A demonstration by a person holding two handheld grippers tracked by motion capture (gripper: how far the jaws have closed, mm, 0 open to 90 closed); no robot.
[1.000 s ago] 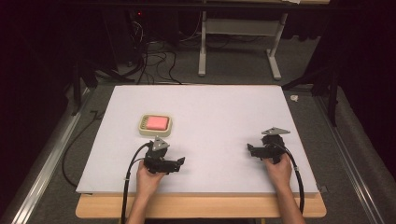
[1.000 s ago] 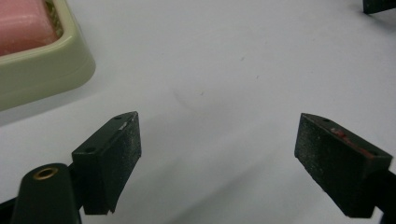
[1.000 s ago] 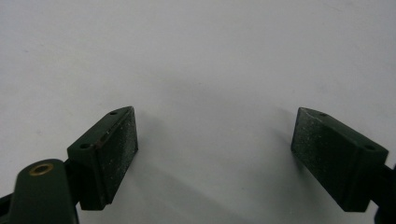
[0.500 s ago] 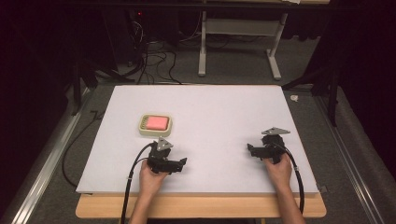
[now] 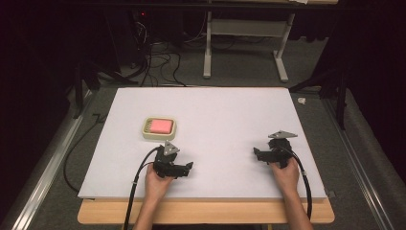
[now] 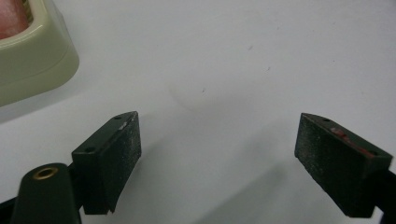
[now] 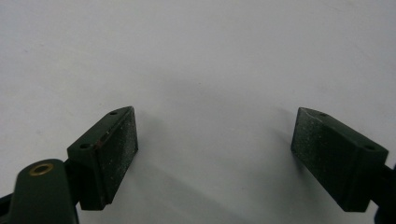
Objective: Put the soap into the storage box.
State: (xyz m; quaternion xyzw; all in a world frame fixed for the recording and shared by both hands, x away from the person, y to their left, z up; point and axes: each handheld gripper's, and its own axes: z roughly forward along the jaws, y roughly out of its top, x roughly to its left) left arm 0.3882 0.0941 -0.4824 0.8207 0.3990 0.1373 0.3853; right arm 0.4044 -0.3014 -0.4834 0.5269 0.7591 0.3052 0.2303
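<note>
Near edge of the bench [image 5: 215, 187], left portion: left tongs [image 5: 189, 167] held in the person's left hand [image 5: 157, 178], resting low over the white surface, jaws spread wide apart with nothing between them; the left gripper view shows bare bench between the pads.

Near edge, right portion: right tongs [image 5: 255, 153] held in the right hand [image 5: 286, 173], jaws likewise wide apart and empty, bare white surface between them in the right gripper view.

Farther in, left of centre: cream tray [image 5: 159, 130] holding a pink block [image 5: 160, 126], flat on the bench, just beyond the left tongs and apart from them; its corner appears at the upper left of the left gripper view [image 6: 32, 56].
</note>
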